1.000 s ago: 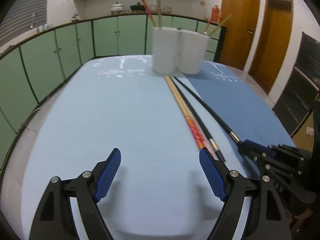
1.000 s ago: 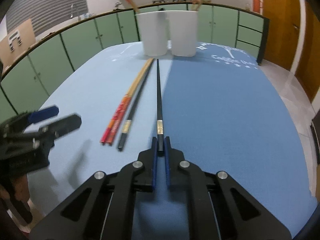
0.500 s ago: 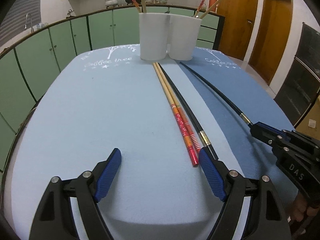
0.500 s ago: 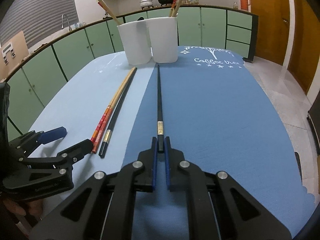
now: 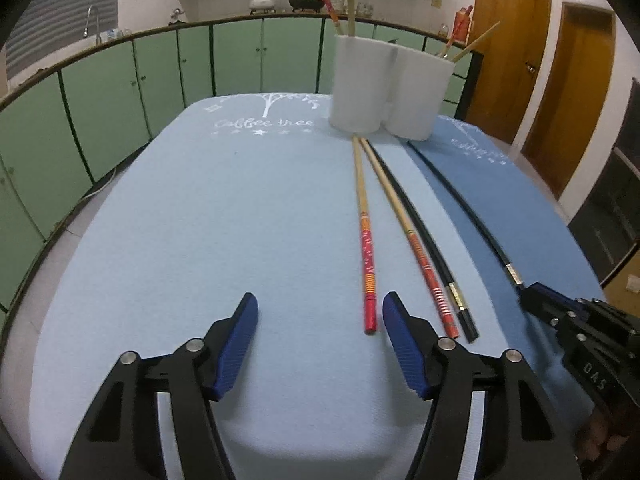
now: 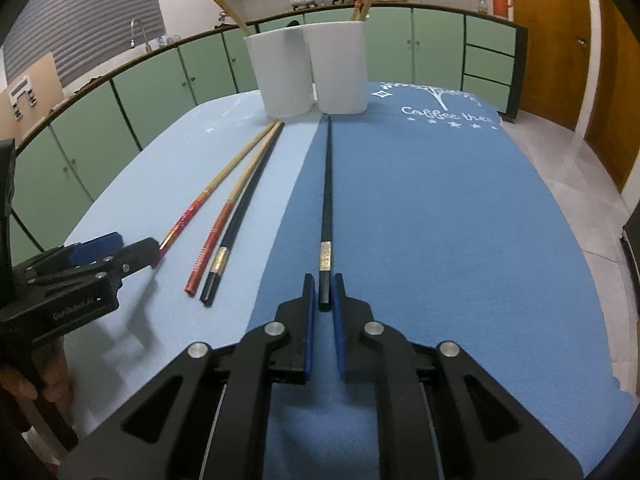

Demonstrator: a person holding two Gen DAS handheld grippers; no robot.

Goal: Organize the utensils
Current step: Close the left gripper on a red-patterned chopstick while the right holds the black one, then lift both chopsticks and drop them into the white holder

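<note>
Both grippers have just shifted: the right gripper (image 6: pixel 323 296), low centre of its own view, has been opening, and its jaws now stand slightly apart around the butt of the black chopstick (image 6: pixel 326 208), which lies released on the dark blue mat (image 6: pixel 440 220). Meanwhile the left gripper (image 5: pixel 318 322), open and empty, has been narrowing beside the red-handled chopstick (image 5: pixel 368 264), now split from its mate (image 5: pixel 420 256); probably the next pick for the white cups (image 5: pixel 360 84).

Two matt, finely ribbed cloth mats (image 6: pixel 440 208) cover the bench. The wooden chopsticks (image 5: pixel 362 200) have glossy red-painted ends, while the black chopstick (image 6: pixel 326 200) looks lacquered with a shiny metal band. The white cups (image 6: pixel 340 72) look like smooth matt plastic.
</note>
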